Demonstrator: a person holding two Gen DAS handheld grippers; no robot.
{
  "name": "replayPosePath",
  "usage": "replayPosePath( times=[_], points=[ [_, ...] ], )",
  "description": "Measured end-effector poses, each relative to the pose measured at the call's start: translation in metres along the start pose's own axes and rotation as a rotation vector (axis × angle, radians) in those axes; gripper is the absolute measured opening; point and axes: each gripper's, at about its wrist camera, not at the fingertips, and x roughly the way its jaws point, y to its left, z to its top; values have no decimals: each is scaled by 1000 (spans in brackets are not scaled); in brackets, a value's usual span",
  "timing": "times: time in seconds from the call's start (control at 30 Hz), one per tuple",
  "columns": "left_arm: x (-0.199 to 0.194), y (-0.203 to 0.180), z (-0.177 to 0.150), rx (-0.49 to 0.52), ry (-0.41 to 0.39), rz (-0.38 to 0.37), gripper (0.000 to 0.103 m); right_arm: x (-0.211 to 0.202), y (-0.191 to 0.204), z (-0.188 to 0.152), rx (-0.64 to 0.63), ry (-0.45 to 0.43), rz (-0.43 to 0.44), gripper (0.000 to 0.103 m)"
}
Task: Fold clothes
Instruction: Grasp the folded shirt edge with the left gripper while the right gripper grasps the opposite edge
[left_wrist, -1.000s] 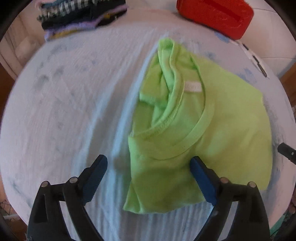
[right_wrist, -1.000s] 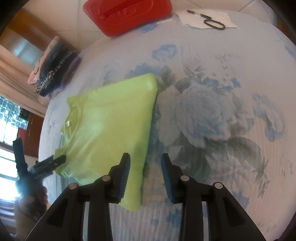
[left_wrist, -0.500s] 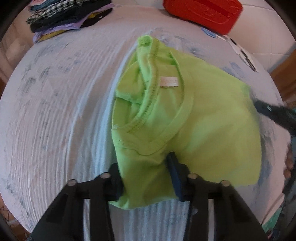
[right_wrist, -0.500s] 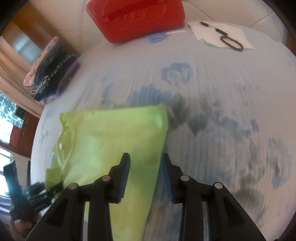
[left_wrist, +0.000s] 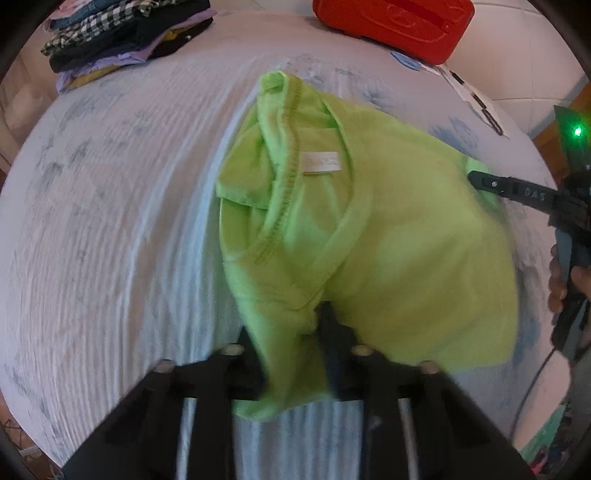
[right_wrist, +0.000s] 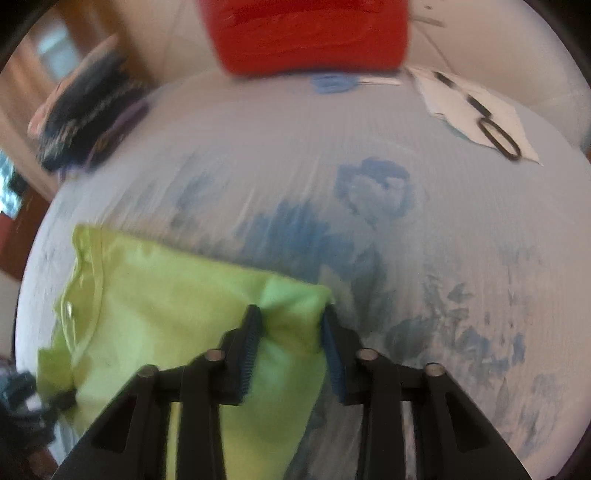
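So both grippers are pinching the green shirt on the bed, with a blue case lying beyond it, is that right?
Nearly: the case is red, as the left wrist view shows. Both the left gripper and right gripper do pinch the green shirt on the bed.

I see a lime-green shirt (left_wrist: 388, 229) with a small white neck label (left_wrist: 320, 162), lying on a pale bluish-white cloth (right_wrist: 461, 229) printed with blue flowers. My grippers are black, with blue ridged pads (right_wrist: 250, 343). At the top of the frame sits a bright red case (left_wrist: 391, 22). Upper left, a stack of clothes (left_wrist: 122, 37) shows black-and-white check, black, lilac and mustard yellow. A green light (left_wrist: 577, 131) glows at the right edge.
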Motion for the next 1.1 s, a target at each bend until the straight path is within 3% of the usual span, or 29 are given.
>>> replayPosePath(
  times=[0.4,0.5,0.6,0.67,0.8,0.9,1.1],
  points=[
    [-1,6,-3,-27,-21,-39,19,5,-13,6,86,62,72,15],
    [-2,8,-4,-37,-39,-45,19,5,-10,7,63,60,55,15],
    [-2,7,-5,-51,-50,-41,18,6,6,7,-35,54,-35,15],
    [-2,7,-6,-61,-61,-44,18,5,16,4,-83,37,-87,15],
    [-2,6,-5,-70,-81,-43,17,5,14,1,-92,12,-86,15],
    [-12,5,-7,-84,-106,-34,12,2,27,-1,-177,5,-151,11],
    [-58,-1,-9,-86,-198,-46,11,-64,43,2,-230,-173,-133,10]
  ],
)
